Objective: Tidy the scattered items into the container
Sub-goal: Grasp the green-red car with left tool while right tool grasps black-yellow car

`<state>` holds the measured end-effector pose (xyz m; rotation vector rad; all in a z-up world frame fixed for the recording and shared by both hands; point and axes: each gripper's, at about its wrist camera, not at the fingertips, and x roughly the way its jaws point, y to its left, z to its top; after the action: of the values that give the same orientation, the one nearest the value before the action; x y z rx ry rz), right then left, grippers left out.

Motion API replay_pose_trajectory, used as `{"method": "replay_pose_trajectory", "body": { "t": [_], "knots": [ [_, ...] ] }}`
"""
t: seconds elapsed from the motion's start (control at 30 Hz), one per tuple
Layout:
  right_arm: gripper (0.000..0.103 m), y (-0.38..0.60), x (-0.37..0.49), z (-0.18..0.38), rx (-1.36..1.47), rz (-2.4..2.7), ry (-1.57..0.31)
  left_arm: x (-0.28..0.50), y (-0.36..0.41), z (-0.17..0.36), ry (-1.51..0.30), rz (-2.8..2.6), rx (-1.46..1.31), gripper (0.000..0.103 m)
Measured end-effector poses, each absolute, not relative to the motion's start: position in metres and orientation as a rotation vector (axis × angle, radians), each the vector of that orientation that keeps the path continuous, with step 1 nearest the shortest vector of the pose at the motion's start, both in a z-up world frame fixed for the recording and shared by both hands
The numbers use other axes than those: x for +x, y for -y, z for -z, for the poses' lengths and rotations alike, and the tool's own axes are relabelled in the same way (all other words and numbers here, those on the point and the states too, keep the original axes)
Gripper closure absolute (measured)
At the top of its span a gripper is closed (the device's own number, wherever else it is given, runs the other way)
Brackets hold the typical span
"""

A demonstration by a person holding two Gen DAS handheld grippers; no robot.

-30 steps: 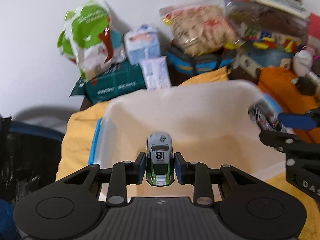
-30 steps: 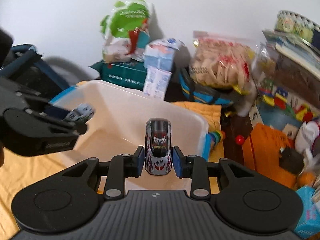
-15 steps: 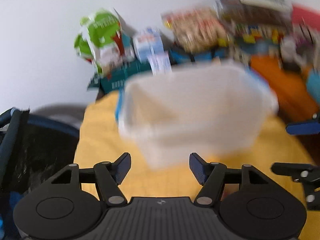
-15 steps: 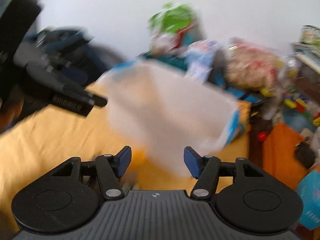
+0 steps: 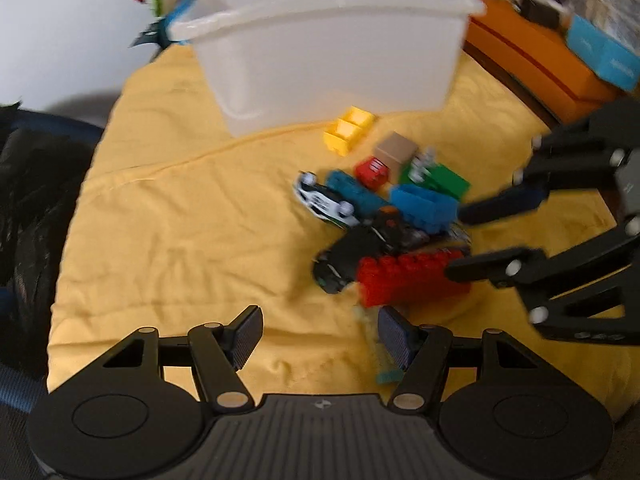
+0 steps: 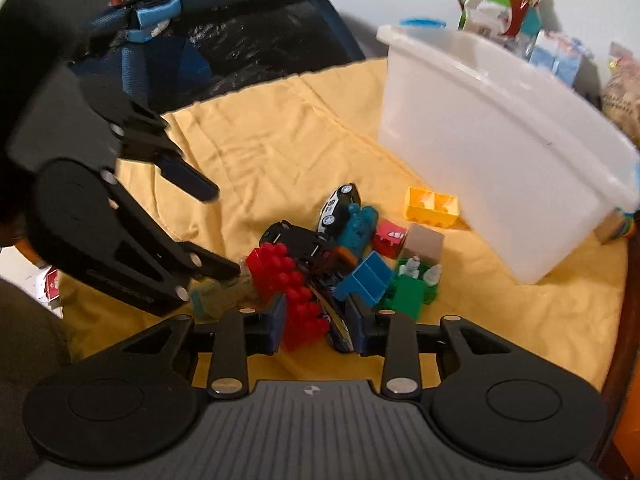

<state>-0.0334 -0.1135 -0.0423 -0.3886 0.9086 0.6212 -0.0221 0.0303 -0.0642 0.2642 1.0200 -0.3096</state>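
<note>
A white plastic bin (image 5: 328, 40) stands on the yellow cloth (image 5: 180, 220); it also shows in the right wrist view (image 6: 492, 136). A pile of toys lies in front of it: a red brick (image 5: 408, 276), a black car (image 5: 352, 256), a white car (image 5: 324, 200), blue bricks (image 5: 424, 204), a green brick (image 5: 444, 180) and a yellow brick (image 5: 350, 130). My left gripper (image 5: 318, 334) is open and empty, just short of the pile. My right gripper (image 6: 318, 322) is open, its jaws either side of the red brick (image 6: 296, 292) and a dark car (image 6: 338, 324).
A dark blue bag (image 6: 224, 40) lies left of the cloth. Snack bags and boxes (image 6: 504, 4) stand behind the bin. An orange box (image 5: 532, 64) and a blue box (image 5: 604, 52) sit at the right. A greenish flat item (image 6: 224, 292) lies by the pile.
Both grippers held toy cars over the bin a second ago, opened and let them go, then came down and back to the toy pile on the cloth.
</note>
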Motion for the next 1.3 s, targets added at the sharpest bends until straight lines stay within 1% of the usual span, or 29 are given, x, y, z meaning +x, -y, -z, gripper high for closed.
{"method": "replay_pose_trajectory", "body": {
  "t": [0.13, 0.3, 0.33, 0.4, 0.5, 0.53, 0.6, 0.73, 0.77, 0.8, 0.83, 0.9, 0.93, 1.0, 1.03, 1.1, 1.17, 1.2, 1.3],
  "knots": [
    [0.071, 0.113, -0.044, 0.042, -0.435, -0.616, -0.903, -0.020, -0.037, 0.064, -1.009, 0.270, 0.285, 0.036],
    [0.072, 0.138, -0.048, 0.038, -0.412, -0.592, -0.893, -0.022, -0.042, 0.061, -0.988, 0.283, 0.306, 0.036],
    [0.073, 0.140, -0.046, 0.045, -0.448, -0.566, -0.897, -0.019, -0.041, 0.061, -0.974, 0.292, 0.319, 0.036],
    [0.079, 0.138, -0.042, 0.061, -0.512, -0.548, -0.902, -0.013, -0.039, 0.059, -0.957, 0.315, 0.350, 0.036],
    [0.081, 0.128, -0.044, 0.072, -0.520, -0.613, -0.884, -0.003, -0.031, 0.061, -0.942, 0.409, 0.453, 0.036],
    [0.081, 0.123, -0.044, 0.072, -0.508, -0.632, -0.872, -0.001, -0.028, 0.062, -0.931, 0.442, 0.495, 0.036],
    [0.081, 0.115, -0.045, 0.069, -0.500, -0.644, -0.845, 0.003, -0.023, 0.068, -0.908, 0.495, 0.582, 0.042],
    [0.078, 0.106, -0.039, 0.064, -0.514, -0.640, -0.813, 0.007, -0.017, 0.073, -0.875, 0.627, 0.666, 0.043],
    [0.074, 0.103, -0.036, 0.065, -0.525, -0.648, -0.815, 0.006, -0.016, 0.073, -0.867, 0.676, 0.670, 0.044],
    [0.066, 0.100, -0.032, 0.068, -0.530, -0.649, -0.830, 0.005, -0.015, 0.072, -0.860, 0.719, 0.675, 0.044],
    [0.063, 0.097, -0.028, 0.072, -0.534, -0.641, -0.843, 0.003, -0.014, 0.072, -0.851, 0.761, 0.683, 0.045],
    [0.064, 0.096, -0.024, 0.077, -0.511, -0.640, -0.848, 0.001, -0.011, 0.074, -0.830, 0.802, 0.714, 0.045],
    [0.065, 0.097, -0.023, 0.076, -0.495, -0.633, -0.859, 0.002, -0.009, 0.076, -0.832, 0.802, 0.724, 0.049],
    [0.067, 0.100, -0.029, 0.072, -0.490, -0.616, -0.878, 0.007, -0.006, 0.081, -0.866, 0.814, 0.715, 0.063],
    [0.068, 0.104, -0.032, 0.070, -0.487, -0.604, -0.892, 0.009, -0.005, 0.085, -0.883, 0.812, 0.708, 0.064],
    [0.069, 0.117, -0.037, 0.065, -0.451, -0.567, -0.926, 0.011, -0.004, 0.093, -0.876, 0.788, 0.709, 0.072],
    [0.069, 0.133, -0.041, 0.062, -0.390, -0.521, -0.964, 0.015, -0.008, 0.095, -0.885, 0.780, 0.670, 0.072],
    [0.069, 0.140, -0.043, 0.061, -0.367, -0.500, -0.973, 0.020, -0.011, 0.092, -0.901, 0.776, 0.632, 0.074],
    [0.069, 0.150, -0.048, 0.065, -0.313, -0.465, -0.993, 0.035, -0.026, 0.087, -0.983, 0.738, 0.503, 0.074]
  ]
}}
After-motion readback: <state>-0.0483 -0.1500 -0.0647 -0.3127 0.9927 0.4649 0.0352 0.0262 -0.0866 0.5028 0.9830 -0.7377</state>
